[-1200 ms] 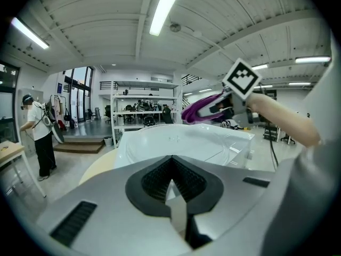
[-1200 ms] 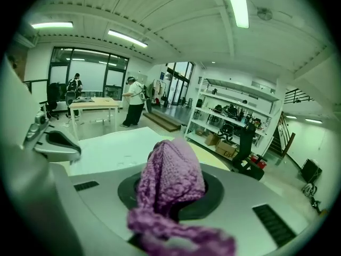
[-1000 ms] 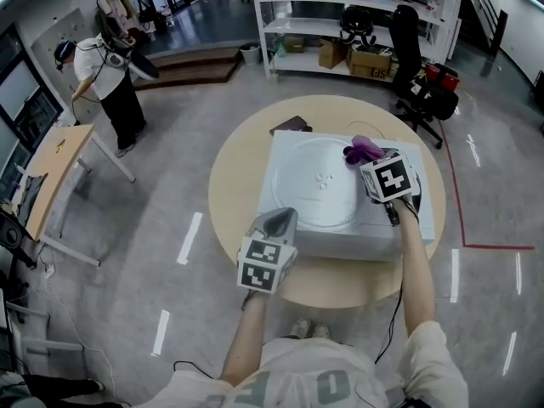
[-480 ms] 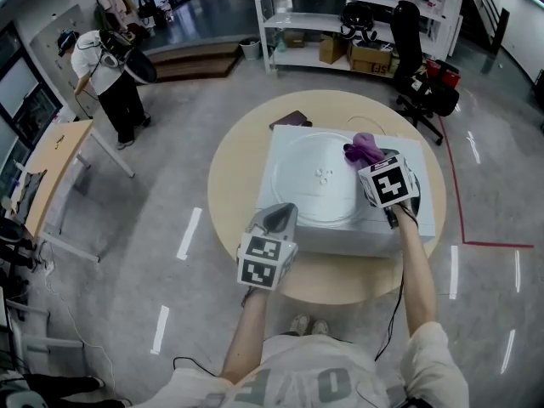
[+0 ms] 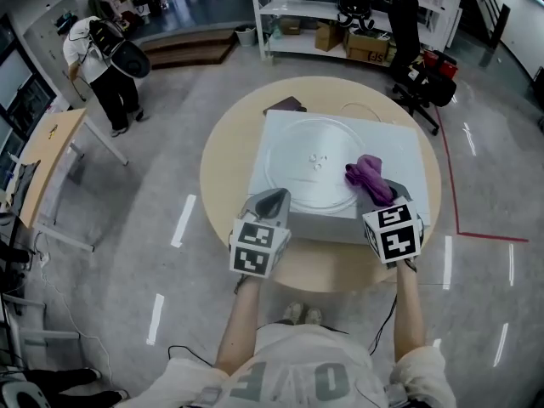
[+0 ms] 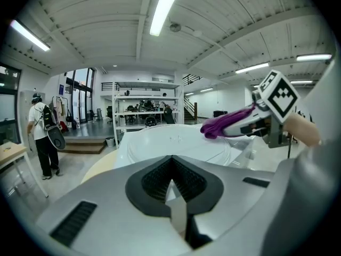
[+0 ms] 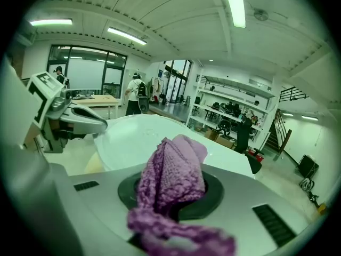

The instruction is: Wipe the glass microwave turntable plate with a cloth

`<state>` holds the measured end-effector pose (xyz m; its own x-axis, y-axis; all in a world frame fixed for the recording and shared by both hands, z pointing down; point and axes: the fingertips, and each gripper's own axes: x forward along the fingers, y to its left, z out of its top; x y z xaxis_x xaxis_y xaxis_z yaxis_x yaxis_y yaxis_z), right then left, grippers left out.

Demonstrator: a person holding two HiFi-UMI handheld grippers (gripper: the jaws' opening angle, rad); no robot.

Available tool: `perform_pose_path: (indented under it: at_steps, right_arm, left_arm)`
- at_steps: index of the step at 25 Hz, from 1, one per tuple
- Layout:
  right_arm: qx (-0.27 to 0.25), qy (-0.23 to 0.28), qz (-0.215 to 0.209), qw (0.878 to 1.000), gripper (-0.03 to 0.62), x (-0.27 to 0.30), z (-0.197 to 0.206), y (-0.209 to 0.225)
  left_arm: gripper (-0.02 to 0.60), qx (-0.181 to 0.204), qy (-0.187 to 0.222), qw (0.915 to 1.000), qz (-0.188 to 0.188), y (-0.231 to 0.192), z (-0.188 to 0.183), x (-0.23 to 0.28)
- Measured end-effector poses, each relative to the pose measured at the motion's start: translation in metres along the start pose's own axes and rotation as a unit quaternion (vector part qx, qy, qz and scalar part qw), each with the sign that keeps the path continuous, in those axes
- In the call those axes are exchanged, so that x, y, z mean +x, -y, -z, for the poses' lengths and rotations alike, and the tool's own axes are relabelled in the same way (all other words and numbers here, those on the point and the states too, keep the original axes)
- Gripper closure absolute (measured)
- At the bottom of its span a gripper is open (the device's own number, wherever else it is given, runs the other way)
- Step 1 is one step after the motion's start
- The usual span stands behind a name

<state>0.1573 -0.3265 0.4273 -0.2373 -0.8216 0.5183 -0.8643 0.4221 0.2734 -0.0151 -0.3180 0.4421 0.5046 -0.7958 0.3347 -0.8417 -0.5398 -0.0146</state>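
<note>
The round glass turntable plate [image 5: 310, 165] lies flat on top of a white microwave [image 5: 399, 147] on a round table. A purple knitted cloth [image 5: 367, 177] rests on the plate's near right part, with my right gripper [image 5: 380, 194] shut on it. In the right gripper view the cloth [image 7: 173, 172] bulges out between the jaws, with the plate [image 7: 130, 137] beyond. My left gripper [image 5: 272, 198] hovers at the microwave's near left edge, shut and holding nothing. From the left gripper view [image 6: 171, 184] the plate [image 6: 168, 143] and the cloth [image 6: 226, 122] lie ahead.
The beige round table [image 5: 223, 155] also carries a dark flat object [image 5: 286, 105] behind the microwave. A person [image 5: 98, 53] stands at the back left by a wooden side table [image 5: 47, 151]. Shelving [image 5: 340, 11] and an office chair [image 5: 416, 66] stand behind.
My right gripper has drawn the cloth from the plate's far right rim back to its near right part. The left gripper has stayed near the microwave's front edge.
</note>
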Motion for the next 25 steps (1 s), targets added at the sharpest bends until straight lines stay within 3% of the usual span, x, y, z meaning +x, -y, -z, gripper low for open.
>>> perform_pose_path:
  at_steps: [8, 16, 22, 25]
  right_arm:
    - [0.021, 0.013, -0.017, 1.000, 0.546, -0.032, 0.021, -0.040]
    - [0.064, 0.045, 0.003, 0.997, 0.546, -0.040, 0.010, -0.026]
    - [0.071, 0.094, 0.017, 0.993, 0.546, -0.061, -0.005, -0.015]
    - [0.077, 0.114, 0.015, 0.990, 0.546, -0.076, -0.001, -0.015]
  left_arm:
    - [0.578, 0.002, 0.002, 1.0000, -0.006, 0.001, -0.001, -0.001]
    - [0.578, 0.007, 0.005, 0.9998, -0.016, 0.000, 0.001, 0.002]
    - [0.578, 0.024, 0.056, 0.9969, -0.050, -0.007, -0.014, -0.010]
    - [0.578, 0.015, 0.092, 0.9933, -0.067, -0.007, -0.028, -0.031]
